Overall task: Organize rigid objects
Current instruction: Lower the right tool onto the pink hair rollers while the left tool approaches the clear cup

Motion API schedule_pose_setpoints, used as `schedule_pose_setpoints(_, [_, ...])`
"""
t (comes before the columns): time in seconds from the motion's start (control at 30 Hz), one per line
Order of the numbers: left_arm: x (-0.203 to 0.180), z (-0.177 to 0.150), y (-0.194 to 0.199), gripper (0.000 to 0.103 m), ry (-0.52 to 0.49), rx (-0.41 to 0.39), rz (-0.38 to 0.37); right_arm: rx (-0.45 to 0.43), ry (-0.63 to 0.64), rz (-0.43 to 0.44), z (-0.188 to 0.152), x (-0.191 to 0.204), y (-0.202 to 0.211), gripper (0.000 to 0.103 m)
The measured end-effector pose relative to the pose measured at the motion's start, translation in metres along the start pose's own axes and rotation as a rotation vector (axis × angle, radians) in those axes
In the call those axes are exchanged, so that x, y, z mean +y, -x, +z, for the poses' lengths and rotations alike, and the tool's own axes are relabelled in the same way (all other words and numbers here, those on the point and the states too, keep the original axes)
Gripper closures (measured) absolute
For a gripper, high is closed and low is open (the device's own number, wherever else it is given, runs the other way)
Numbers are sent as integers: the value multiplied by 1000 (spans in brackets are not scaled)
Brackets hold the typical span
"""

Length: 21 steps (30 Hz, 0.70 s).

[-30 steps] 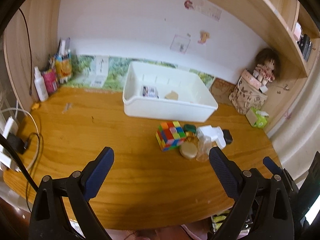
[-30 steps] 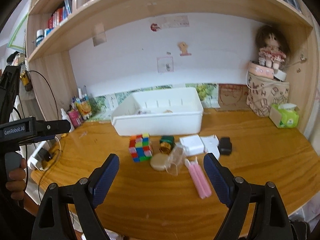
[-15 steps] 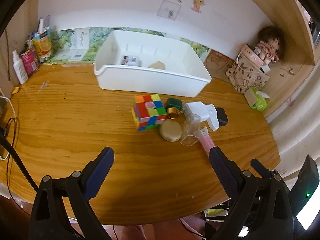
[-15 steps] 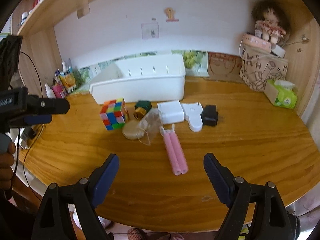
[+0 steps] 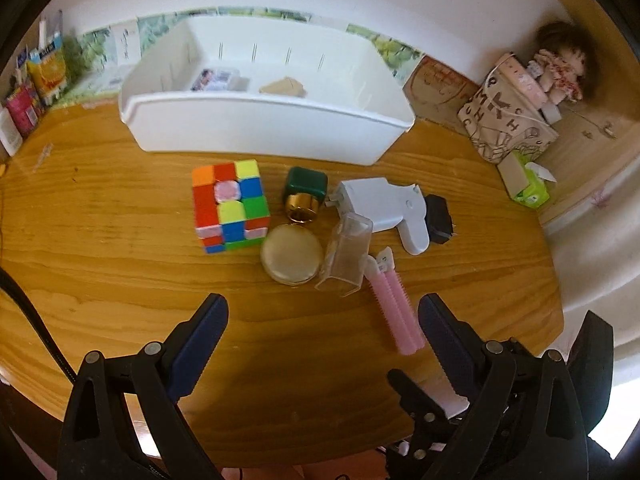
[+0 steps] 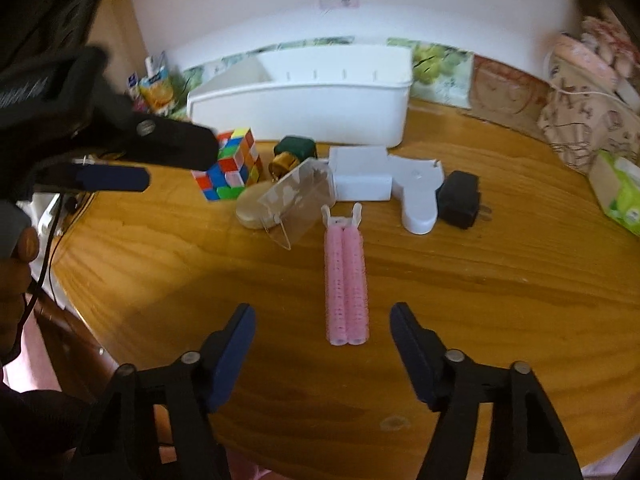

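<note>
A cluster lies on the wooden desk in front of a white bin [image 5: 264,120] [image 6: 304,100]: a colour cube [image 5: 228,206] [image 6: 232,168], a green bottle with a gold cap [image 5: 305,192], a round beige compact [image 5: 291,255], a clear plastic box [image 5: 347,256] [image 6: 298,200], a white charger [image 5: 380,204] and a black adapter [image 5: 438,218]. My left gripper [image 5: 323,308] hangs open just short of the compact and the clear box. My right gripper [image 6: 323,312] is closing, with the near end of the pink hair rollers [image 6: 346,280] [image 5: 394,308] between its fingers, untouched.
The bin holds a card packet [image 5: 216,78] and a beige piece [image 5: 284,87]. A patterned bag [image 5: 508,128] with a doll and a green tissue pack [image 5: 530,188] stand at the right. Bottles and cartons [image 5: 36,80] crowd the back left. A hand [image 6: 16,256] holds the left gripper's handle.
Both grippers have dropped and tilted down toward the cluster, which now fills the views. The right jaws have narrowed, and the pink rollers now reach between them.
</note>
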<state>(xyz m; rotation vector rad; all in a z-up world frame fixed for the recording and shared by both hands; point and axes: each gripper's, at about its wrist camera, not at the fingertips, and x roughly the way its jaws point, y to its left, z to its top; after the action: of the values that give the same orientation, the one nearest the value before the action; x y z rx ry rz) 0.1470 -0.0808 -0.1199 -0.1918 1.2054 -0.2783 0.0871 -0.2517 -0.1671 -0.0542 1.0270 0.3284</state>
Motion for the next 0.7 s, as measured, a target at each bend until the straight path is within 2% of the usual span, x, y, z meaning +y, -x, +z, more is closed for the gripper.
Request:
schedule_pose_setpoints(0.33, [-19, 20, -42, 7, 74, 66, 31, 102, 115, 106, 15, -22, -28, 55])
schedule_pose_setpoints(0.57, [-24, 29, -66, 15, 118, 105, 74, 144, 203, 189, 22, -27, -39, 58])
schedule_pose_setpoints(0.7, [-24, 30, -74, 15, 141, 128, 98, 165, 236, 232, 24, -28, -45, 64])
